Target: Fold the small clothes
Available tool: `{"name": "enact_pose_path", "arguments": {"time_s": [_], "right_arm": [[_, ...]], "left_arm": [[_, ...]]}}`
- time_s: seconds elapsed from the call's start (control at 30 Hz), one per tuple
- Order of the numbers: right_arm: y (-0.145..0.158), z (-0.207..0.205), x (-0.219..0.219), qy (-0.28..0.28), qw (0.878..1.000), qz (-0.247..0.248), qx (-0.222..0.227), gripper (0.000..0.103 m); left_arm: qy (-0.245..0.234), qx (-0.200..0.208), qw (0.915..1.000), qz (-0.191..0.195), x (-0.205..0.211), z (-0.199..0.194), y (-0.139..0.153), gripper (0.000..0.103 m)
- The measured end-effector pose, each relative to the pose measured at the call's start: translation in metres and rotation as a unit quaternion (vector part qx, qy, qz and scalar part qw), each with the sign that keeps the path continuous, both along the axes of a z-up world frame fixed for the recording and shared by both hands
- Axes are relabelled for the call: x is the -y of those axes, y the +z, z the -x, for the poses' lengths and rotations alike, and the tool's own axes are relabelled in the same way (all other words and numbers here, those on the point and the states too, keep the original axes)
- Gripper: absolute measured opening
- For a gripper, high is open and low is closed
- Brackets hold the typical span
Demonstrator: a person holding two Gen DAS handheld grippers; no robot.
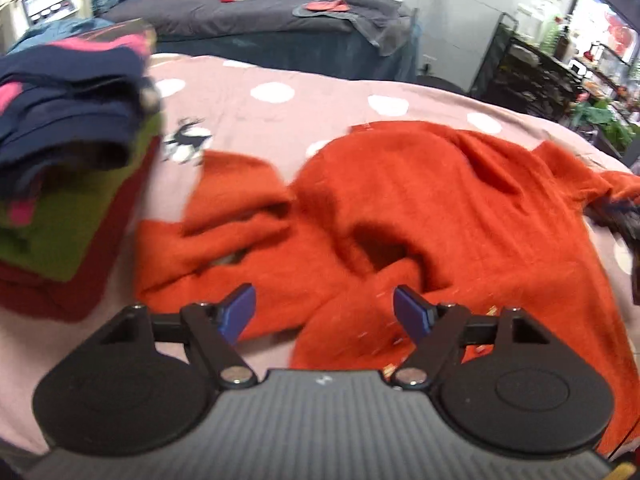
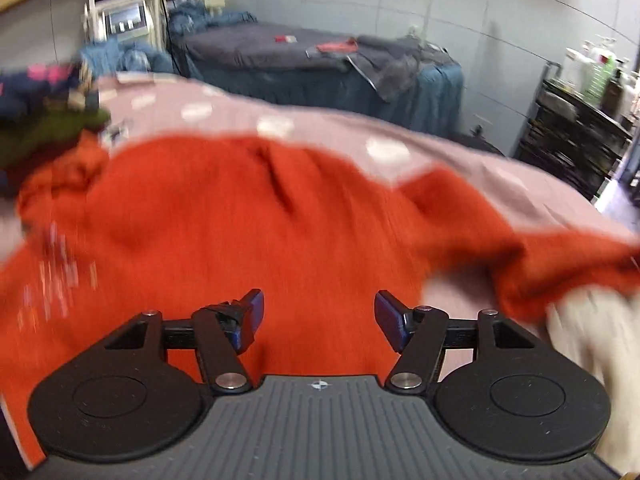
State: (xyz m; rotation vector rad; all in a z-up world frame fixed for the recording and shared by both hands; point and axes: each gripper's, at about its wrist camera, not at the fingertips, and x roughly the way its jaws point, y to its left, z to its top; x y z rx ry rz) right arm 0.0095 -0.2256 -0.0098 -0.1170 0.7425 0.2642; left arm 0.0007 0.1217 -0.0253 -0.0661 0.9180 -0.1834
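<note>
Left gripper (image 1: 324, 312) jaws apart, empty, above rumpled orange sweater (image 1: 440, 208) on dotted pink sheet (image 1: 280, 112). Right gripper (image 2: 319, 316) likewise wide, empty. Folded stack (image 1: 68, 168) at left.

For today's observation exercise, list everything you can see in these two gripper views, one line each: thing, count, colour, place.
orange sweater: one, orange-red, crumpled and spread across the pink cover, in front of both grippers
stack of folded clothes: one pile, navy, pink, green and dark red layers, left of the sweater
bed cover: one, pink with white dots, under everything
second bed: one, dark grey, behind, with small red items and a grey cloth on it
shelving rack: one, black, far right, cluttered
left gripper: one, black with blue pads, jaws open above the sweater
right gripper: one, same make, jaws open above the sweater
</note>
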Motion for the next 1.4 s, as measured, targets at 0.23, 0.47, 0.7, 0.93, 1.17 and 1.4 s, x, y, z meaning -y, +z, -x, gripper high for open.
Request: {"name": "enact_pose_path", "arguments": {"time_s": [0.23,0.47,0.7,0.93,1.17,1.4], "right_arm": [[0.010,-0.150,-0.046,0.047,0.997,-0.061,-0.026,0.100],[-0.039,-0.250,-0.114,0.138,0.986,0.032,-0.094,0.098],[-0.054,-0.245,-0.129,0.200,0.968,0.011,-0.154,0.010],[0.033,-0.237,-0.021,-0.018,0.999,-0.020,0.043,0.010],[0.004,-0.206,0.010,-0.066,0.996,0.058,0.012,0.096],[-0.003,-0.159,0.030,-0.046,0.998,0.036,0.001,0.095]], "left_arm": [[-0.020,-0.009,0.9996,0.015,0.018,-0.011,-0.017,0.087],[-0.013,-0.034,0.9985,0.042,-0.001,-0.016,-0.037,0.088],[-0.016,-0.031,0.9971,0.067,-0.002,-0.049,-0.040,0.087],[-0.008,0.016,0.9978,0.063,0.020,-0.092,-0.018,0.088],[-0.012,0.028,0.9995,0.009,0.049,-0.153,-0.022,0.090],[-0.043,-0.008,0.9989,-0.019,0.065,-0.232,-0.051,0.087]]}}
